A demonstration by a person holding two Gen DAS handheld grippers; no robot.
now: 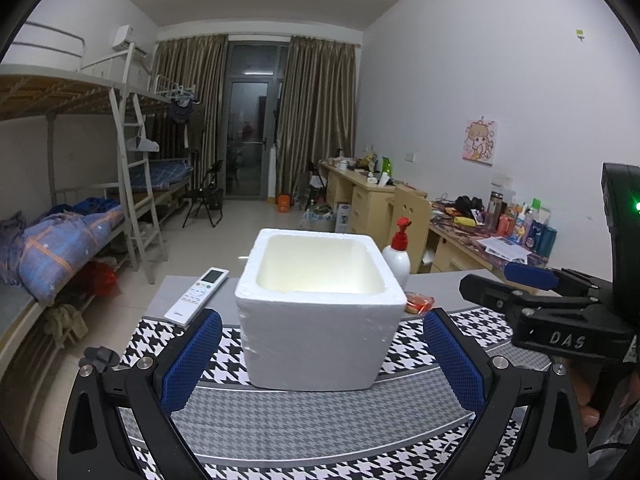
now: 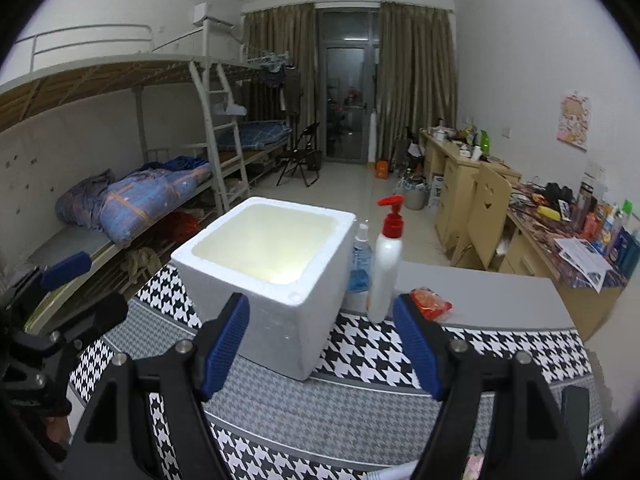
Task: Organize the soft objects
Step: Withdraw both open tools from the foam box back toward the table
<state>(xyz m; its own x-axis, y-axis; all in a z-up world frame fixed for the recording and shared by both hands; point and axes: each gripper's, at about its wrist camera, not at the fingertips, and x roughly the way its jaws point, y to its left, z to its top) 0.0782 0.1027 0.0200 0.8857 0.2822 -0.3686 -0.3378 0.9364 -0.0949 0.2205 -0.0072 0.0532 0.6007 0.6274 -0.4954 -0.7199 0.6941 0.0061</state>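
Observation:
A white foam box (image 1: 316, 320) (image 2: 280, 280) stands open-topped on a houndstooth cloth (image 1: 320, 420) (image 2: 360, 408); the part of its inside that shows is bare. My left gripper (image 1: 323, 316) is open, its blue pads (image 1: 192, 360) spread wide just short of the box's near face. My right gripper (image 2: 321, 300) is open too, aimed at the box's right corner with nothing between its pads (image 2: 224, 344). An orange-red soft packet (image 1: 418, 303) (image 2: 432, 303) lies on the grey table to the right of the box.
A white pump bottle (image 1: 396, 256) (image 2: 386, 264) with a red top and a clear bottle (image 2: 360, 264) stand right of the box. A remote (image 1: 198, 296) lies to its left. Bunk beds (image 1: 80, 220) line the left wall, cluttered desks (image 1: 480, 236) the right.

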